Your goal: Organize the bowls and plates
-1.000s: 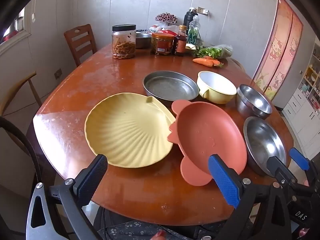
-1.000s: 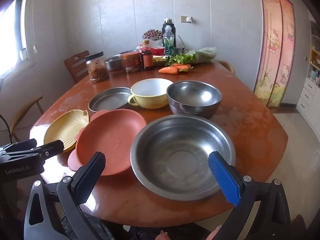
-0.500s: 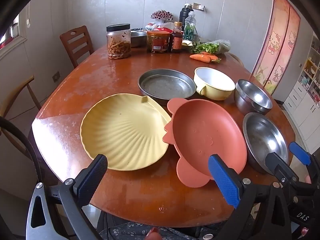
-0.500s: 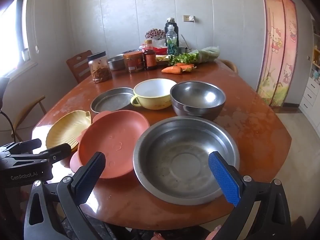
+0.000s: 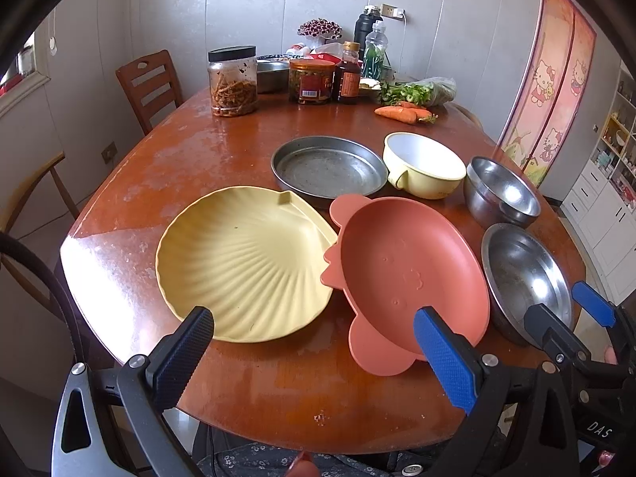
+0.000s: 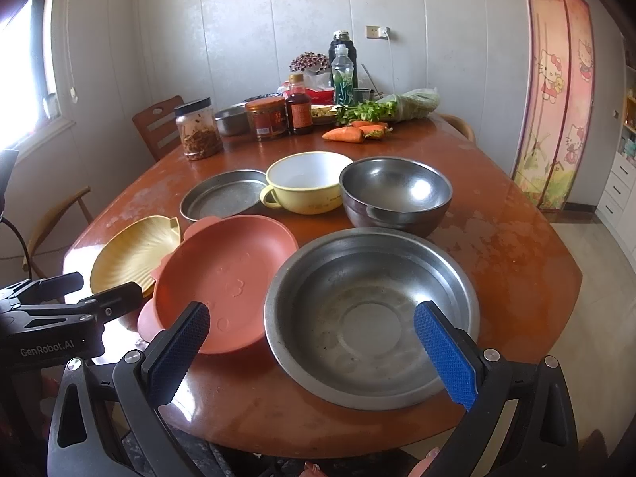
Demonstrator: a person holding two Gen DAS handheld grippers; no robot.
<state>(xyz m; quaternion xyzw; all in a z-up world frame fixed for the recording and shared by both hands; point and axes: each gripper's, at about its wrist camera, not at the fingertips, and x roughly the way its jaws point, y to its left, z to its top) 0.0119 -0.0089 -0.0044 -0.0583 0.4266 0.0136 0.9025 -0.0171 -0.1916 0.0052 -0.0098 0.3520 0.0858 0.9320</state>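
Left wrist view: the left gripper (image 5: 314, 353) is wide open and holds nothing. It hangs at the bottom of the frame, over the near edge of the table (image 5: 167, 167). Just past its fingers sits the yellow plate (image 5: 242, 262), shaped like a shell, in the middle left. The pink plate (image 5: 409, 274) is right beside it and overlaps its right edge. A flat tin pan (image 5: 328, 167) sits behind them, in the middle. To its right is the yellow bowl (image 5: 425, 165), then a small steel bowl (image 5: 501, 190) at the right. The big steel bowl (image 5: 524, 270) is at the lower right.

Right wrist view: the right gripper (image 6: 312, 351) is wide open too, with nothing in it. The big steel bowl (image 6: 369, 314) lies between its fingers in the lower middle. Jars (image 6: 198, 127), bottles (image 6: 342, 75) and carrots (image 6: 346, 134) stand far back, at the top.
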